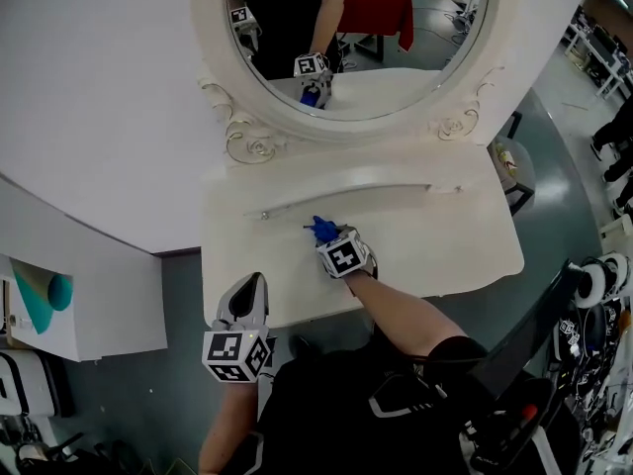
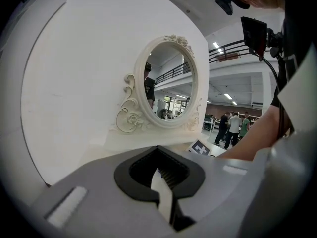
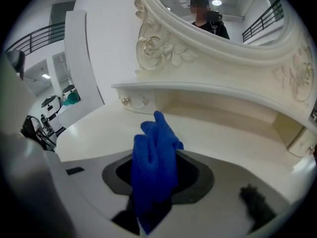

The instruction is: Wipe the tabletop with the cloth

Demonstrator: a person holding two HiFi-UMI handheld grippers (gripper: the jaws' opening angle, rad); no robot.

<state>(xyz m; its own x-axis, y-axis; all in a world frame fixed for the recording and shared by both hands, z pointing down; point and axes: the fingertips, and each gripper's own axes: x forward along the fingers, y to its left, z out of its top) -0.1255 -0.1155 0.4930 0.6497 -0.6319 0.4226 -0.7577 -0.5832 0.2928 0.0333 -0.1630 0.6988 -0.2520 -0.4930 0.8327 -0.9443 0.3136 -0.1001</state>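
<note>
– Cloth [image 1: 321, 230] first: where does it lie from your tools?

– It is in my right gripper [image 1: 331, 242], whose jaws are clamped on a bunched blue fold. The free end sticks out ahead of the jaws, toward the raised ledge [image 1: 346, 198] under the mirror [image 1: 396, 57]. It sits low over the tabletop [image 1: 435, 236], left of the middle and close to the ledge. I cannot tell whether it presses on the surface.

– And the other tool?

– My left gripper [image 1: 249, 290] hangs off the front-left edge of the table, well apart from the cloth. Its jaws are together with nothing between them. So the right one is nearer and, I judge, does the wiping.

– Which way does the surface run?

– Its long axis runs left to right, across the line of my jaws. Most of the bare top lies to the right of the cloth, with a shorter strip to the left. I judge the next stroke should go sideways along the ledge, not forward into it.

– Counts?

– 1 cloth, 2 grippers, 1 tabletop, 1 mirror, 1 ledge.
</note>
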